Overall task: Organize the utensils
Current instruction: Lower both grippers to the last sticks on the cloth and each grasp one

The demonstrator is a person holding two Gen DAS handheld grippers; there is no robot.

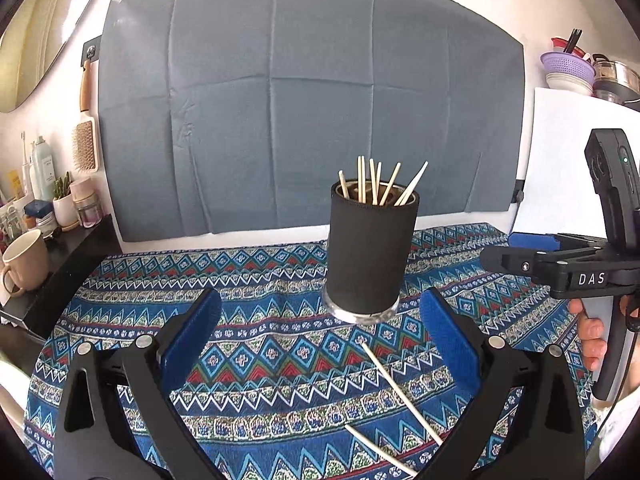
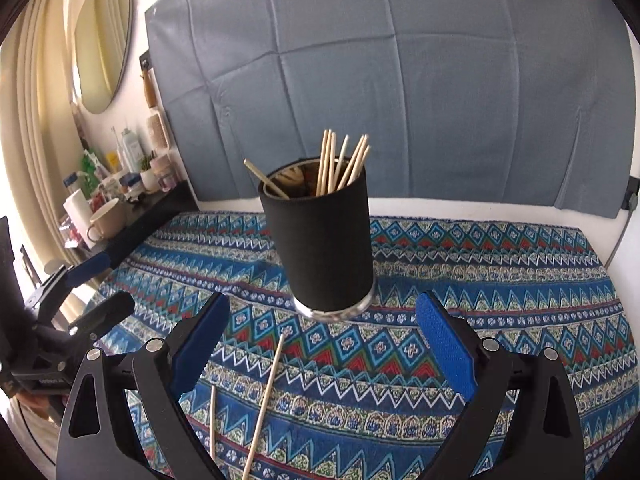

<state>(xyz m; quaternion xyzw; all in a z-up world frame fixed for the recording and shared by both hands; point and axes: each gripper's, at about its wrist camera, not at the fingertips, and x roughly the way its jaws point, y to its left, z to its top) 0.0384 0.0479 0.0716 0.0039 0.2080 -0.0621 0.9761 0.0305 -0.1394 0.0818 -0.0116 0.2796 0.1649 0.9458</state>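
A black cylindrical holder [image 1: 368, 256] stands upright on the patterned cloth and holds several wooden chopsticks [image 1: 376, 182]. Two loose chopsticks [image 1: 400, 392] lie on the cloth in front of it, between my left gripper's fingers. My left gripper [image 1: 320, 344] is open and empty, just short of the holder. My right gripper [image 2: 322, 348] is open and empty, facing the same holder [image 2: 324, 240]; the loose chopsticks [image 2: 268, 396] lie near its left finger. The right gripper also shows at the right edge of the left wrist view [image 1: 520, 254].
A blue patterned cloth [image 1: 256, 280] covers the table. A grey sheet [image 1: 304, 100] hangs on the wall behind. A dark shelf at the left holds a beige mug [image 1: 24, 264], bottles and jars. Bowls and pots [image 1: 580, 72] are stacked at the far right.
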